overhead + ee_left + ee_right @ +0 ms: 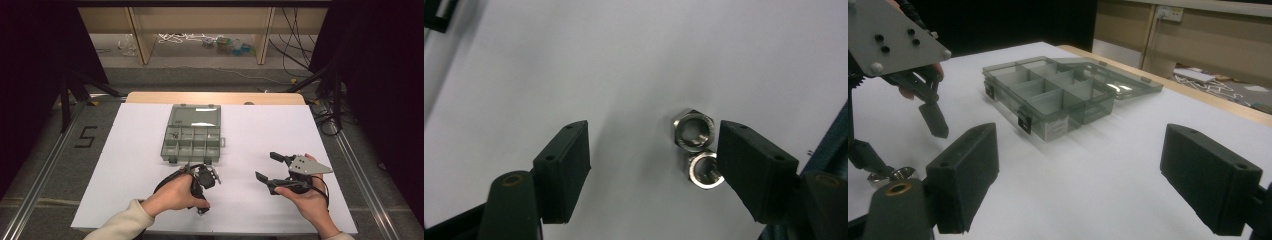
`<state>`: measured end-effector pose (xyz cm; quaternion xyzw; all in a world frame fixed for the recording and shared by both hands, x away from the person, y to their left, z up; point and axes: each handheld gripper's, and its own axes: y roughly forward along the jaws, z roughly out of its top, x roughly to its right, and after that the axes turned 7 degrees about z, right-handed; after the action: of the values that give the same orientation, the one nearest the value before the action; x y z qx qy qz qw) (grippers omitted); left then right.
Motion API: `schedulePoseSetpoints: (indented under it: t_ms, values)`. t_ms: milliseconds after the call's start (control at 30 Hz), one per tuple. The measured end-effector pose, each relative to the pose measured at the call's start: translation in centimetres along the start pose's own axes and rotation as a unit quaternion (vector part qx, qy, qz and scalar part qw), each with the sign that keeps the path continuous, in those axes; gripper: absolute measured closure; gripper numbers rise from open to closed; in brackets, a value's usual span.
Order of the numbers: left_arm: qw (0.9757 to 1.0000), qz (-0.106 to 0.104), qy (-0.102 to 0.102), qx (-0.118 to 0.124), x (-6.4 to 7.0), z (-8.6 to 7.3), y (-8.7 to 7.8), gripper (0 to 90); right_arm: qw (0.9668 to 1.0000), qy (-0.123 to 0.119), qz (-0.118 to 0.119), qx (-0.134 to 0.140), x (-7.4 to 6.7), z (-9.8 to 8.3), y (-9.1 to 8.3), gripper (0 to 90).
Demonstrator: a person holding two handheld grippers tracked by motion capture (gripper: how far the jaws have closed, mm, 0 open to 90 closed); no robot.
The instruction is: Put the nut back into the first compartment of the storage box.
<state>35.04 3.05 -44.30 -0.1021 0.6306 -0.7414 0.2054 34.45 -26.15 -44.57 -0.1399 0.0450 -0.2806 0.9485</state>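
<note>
Nuts (694, 130) lie between the wide-open left hand-held gripper (651, 165) jaws, beside one pad.

Two steel hex nuts (694, 131) lie side by side, touching, on the white sheet (574, 60). One grey plastic organiser box (192, 140) stands open on the table (215, 97), with one clear lid (195, 116) folded back. Its tray shows two rows of four, so eight compartments can be counted in the high view. Two grippers are present: the left gripper (201, 172) and the right gripper (267, 166), each with two black fingers (962, 175). Two hands hold them.
</note>
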Motion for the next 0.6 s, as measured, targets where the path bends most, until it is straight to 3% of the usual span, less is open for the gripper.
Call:
schedulePoseSetpoints:
  t_ms: [400,500,533,600]
  values:
    - [0.9998,-0.009,0.011,-0.015,0.9,1.6,1.2,34.8,1.0,0.001,0.002,0.007,0.0,0.0,0.0,16.7]
    - [0.9994,-0.013,0.017,-0.026,1.0,1.8,1.3,36.4,0.9999,0.014,0.006,0.003,-0.1,0.0,0.0,16.7]
    - [0.9993,-0.011,0.022,-0.029,1.0,1.8,1.4,37.0,1.0,0.002,0.002,0.008,0.1,0.0,0.0,16.7]
    - [0.9991,-0.009,0.022,-0.034,1.2,1.9,1.5,39.4,1.0,0.002,0.002,0.008,0.1,0.0,0.0,16.7]
